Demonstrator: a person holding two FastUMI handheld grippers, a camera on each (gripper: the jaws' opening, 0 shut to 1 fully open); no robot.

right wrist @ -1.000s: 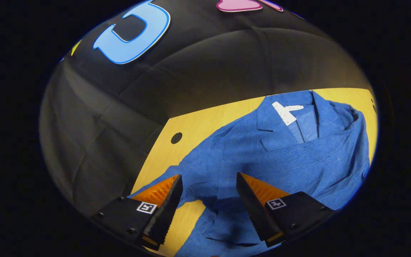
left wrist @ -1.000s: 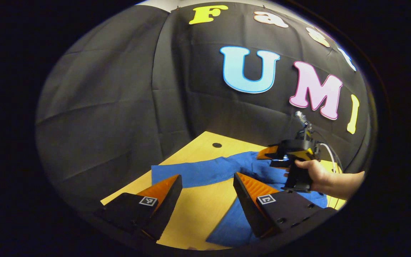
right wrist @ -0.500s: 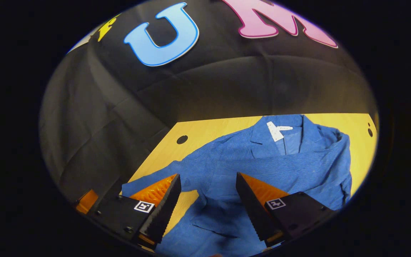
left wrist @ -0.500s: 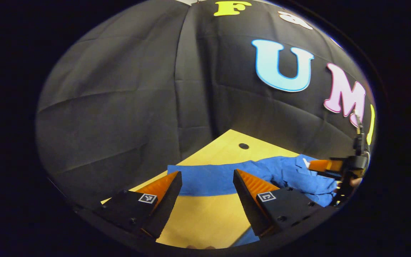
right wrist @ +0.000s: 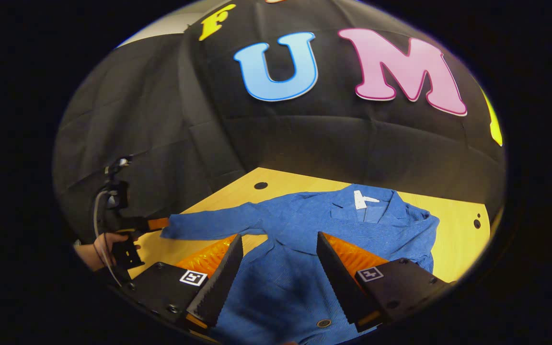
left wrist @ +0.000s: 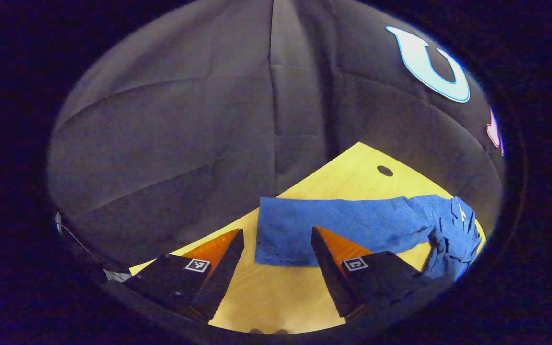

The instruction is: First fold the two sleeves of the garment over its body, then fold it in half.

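A blue jacket (right wrist: 352, 225) lies flat on the wooden table (right wrist: 453, 239), collar and white label (right wrist: 362, 199) at the far side. One sleeve (right wrist: 209, 225) stretches out sideways. My right gripper (right wrist: 279, 237) is open, hovering over the jacket's body with nothing between its fingers. In the left gripper view the same sleeve (left wrist: 352, 223) runs across the table, its cuff (left wrist: 281, 239) just beyond my open left gripper (left wrist: 276, 234). In the right gripper view a hand (right wrist: 106, 244) holds the left gripper (right wrist: 158, 223) close to the cuff.
Black booth cloth rises behind the table on the far and left sides. Round holes (right wrist: 260, 185) (right wrist: 477, 223) (left wrist: 385, 170) mark the tabletop's back corners. Bare wood (left wrist: 276, 297) lies in front of the cuff. A cable hangs from the left gripper.
My left gripper has swung left along the sleeve to its cuff. My right gripper has pulled back and turned, so the whole jacket and the other gripper now show.
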